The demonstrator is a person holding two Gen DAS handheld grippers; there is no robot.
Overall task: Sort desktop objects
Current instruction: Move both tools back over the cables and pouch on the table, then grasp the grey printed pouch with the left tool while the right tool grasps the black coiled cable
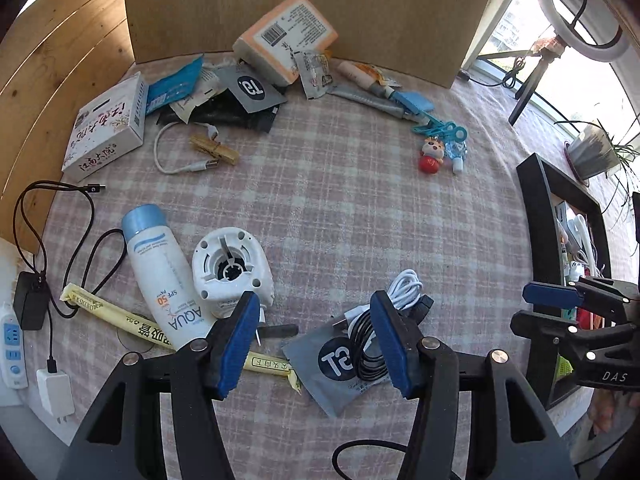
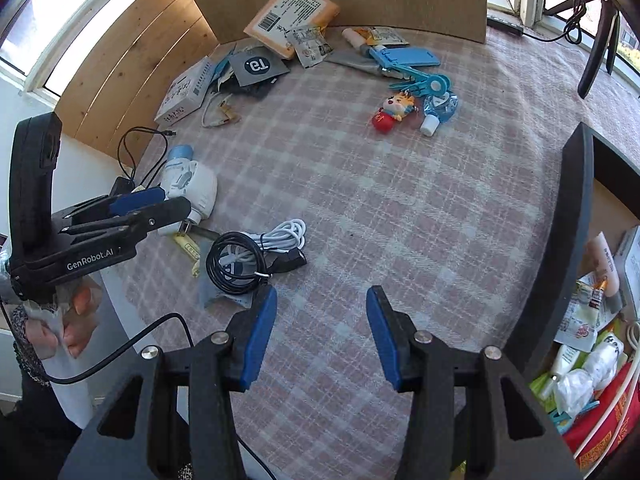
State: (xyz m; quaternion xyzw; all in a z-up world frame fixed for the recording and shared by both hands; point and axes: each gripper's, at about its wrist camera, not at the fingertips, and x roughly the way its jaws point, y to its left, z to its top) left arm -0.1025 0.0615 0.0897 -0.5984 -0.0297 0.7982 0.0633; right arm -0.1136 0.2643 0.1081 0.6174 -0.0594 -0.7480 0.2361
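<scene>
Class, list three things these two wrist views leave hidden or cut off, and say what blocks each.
1. Black bin: right wrist view, contents cut by the frame edge.
2. Grey sachet: left wrist view, partly under the coiled cables.
3. Yellow packet: left wrist view, middle hidden by the sunscreen bottle.

The left gripper's right finger (image 1: 394, 344) is covering part of the black cable coil (image 1: 366, 344) and the white cable bundle (image 1: 404, 288). The yellow sachet (image 1: 132, 322) is running under the sunscreen bottle (image 1: 160, 272). The black storage box (image 2: 576, 216) is being cut off by the right wrist view's edge, its contents lying jumbled, their labels too small to read.
</scene>
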